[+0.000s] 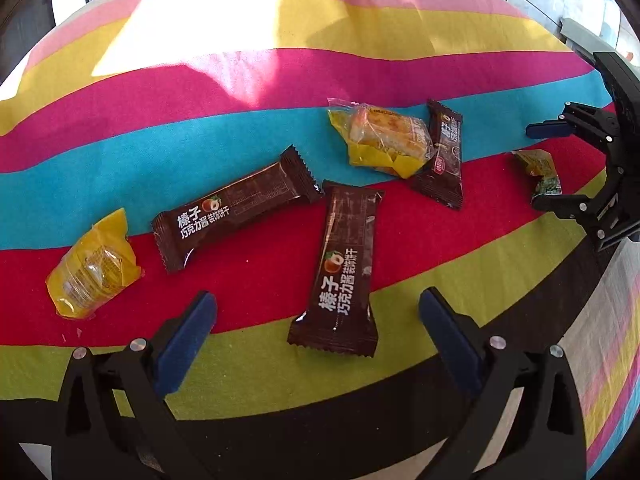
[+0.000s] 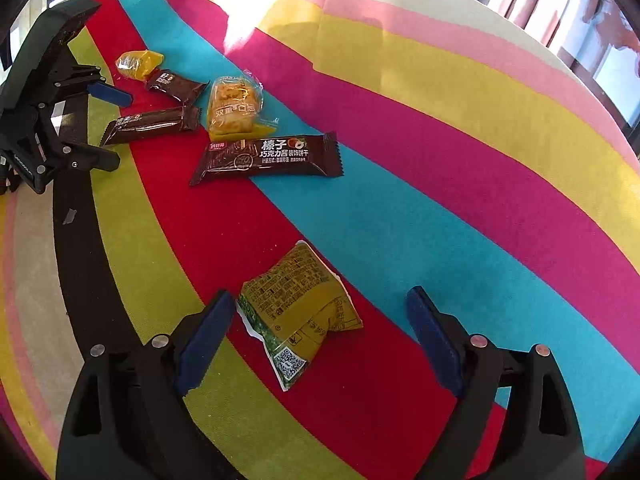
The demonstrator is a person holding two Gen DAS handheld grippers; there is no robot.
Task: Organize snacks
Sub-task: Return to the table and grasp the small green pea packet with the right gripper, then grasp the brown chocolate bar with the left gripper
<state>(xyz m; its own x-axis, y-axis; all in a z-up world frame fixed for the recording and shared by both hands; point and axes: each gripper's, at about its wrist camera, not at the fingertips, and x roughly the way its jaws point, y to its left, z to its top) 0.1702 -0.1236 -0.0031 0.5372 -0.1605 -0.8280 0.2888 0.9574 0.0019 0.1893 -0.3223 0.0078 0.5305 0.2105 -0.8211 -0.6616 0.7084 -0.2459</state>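
qr code [image 2: 290, 361] on green packet [image 2: 298, 312]: right wrist only

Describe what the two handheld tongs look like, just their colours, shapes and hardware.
The left tongs and the right tongs look alike: matte black angular plastic frames with cut-out slots, two long fingers each tipped with a flat dark-blue pad, and round silver rivets at the pivots. Small screws dot the linkages. No cables or sleeves show, and no hand is in view.

Far brown bar [image 1: 444, 156] partly under cake pkt [image 1: 384, 136]; yellow pkt [image 2: 138, 65] print too small.
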